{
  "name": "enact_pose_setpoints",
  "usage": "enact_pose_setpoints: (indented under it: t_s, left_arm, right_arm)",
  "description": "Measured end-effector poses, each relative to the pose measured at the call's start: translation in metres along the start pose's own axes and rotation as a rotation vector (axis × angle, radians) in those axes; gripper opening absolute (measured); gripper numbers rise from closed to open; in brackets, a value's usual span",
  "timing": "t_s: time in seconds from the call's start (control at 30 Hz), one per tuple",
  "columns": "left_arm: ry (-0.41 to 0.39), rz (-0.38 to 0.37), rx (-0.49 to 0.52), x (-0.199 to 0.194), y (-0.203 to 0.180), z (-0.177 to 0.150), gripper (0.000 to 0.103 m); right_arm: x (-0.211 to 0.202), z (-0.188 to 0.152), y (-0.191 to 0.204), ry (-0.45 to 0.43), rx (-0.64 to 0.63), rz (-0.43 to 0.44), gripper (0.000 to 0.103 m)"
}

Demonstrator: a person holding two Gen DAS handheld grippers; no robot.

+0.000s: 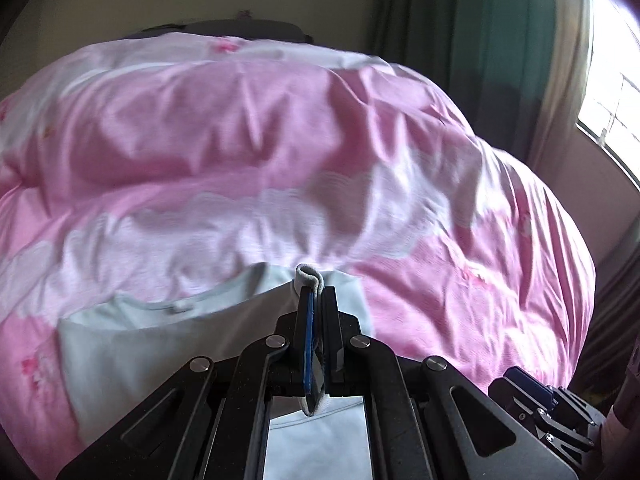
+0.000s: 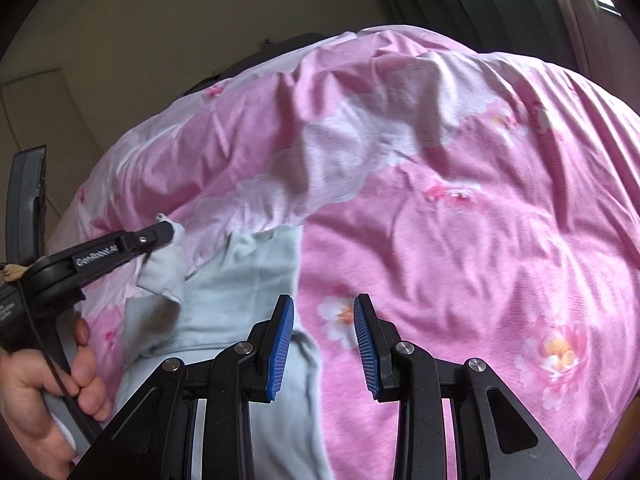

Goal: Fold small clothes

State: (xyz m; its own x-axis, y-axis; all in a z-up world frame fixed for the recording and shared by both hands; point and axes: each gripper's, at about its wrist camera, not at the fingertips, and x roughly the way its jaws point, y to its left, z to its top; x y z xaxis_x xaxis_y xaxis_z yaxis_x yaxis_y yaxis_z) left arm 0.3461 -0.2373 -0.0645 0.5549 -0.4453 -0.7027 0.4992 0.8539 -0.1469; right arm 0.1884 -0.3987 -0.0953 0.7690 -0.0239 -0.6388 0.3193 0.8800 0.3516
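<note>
A small pale blue-grey garment (image 1: 132,344) lies on a pink floral duvet (image 1: 280,128). My left gripper (image 1: 316,292) is shut on a ribbed hem of the garment, which loops over the fingertips, and lifts that part off the bed. In the right wrist view the left gripper (image 2: 162,230) shows at the left, holding the raised fold of the garment (image 2: 240,280). My right gripper (image 2: 324,312) is open and empty, hovering over the garment's right edge and the duvet (image 2: 460,240).
A beige wall and a dark headboard (image 1: 224,28) lie beyond the bed. Green curtains (image 1: 480,40) and a bright window (image 1: 612,80) stand at the right. The right gripper's body (image 1: 548,408) shows low right in the left wrist view.
</note>
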Motion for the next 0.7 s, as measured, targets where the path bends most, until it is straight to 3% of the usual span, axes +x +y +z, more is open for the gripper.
enact_pose_setpoints:
  t_s: [0.2, 0.33, 0.4, 0.47, 0.7]
  left_arm:
    - [0.08, -0.012, 0.022, 0.035, -0.014, -0.009, 0.006]
    - [0.092, 0.029, 0.048, 0.044, -0.018, -0.019, 0.008]
    - [0.09, 0.038, 0.046, 0.042, -0.016, -0.022, 0.019]
    - [0.078, 0.045, 0.043, 0.033, -0.012, -0.025, 0.052]
    - [0.044, 0.126, 0.042, -0.005, 0.028, -0.044, 0.056]
  right_arm:
    - [0.002, 0.002, -0.011, 0.0, 0.031, -0.006, 0.032]
    - [0.004, 0.0, -0.012, 0.006, 0.028, -0.004, 0.032]
    - [0.004, 0.0, -0.01, 0.006, 0.019, -0.005, 0.032]
    - [0.003, -0.001, -0.008, 0.004, 0.01, -0.003, 0.032]
    - [0.006, -0.006, 0.006, 0.009, -0.037, 0.004, 0.032]
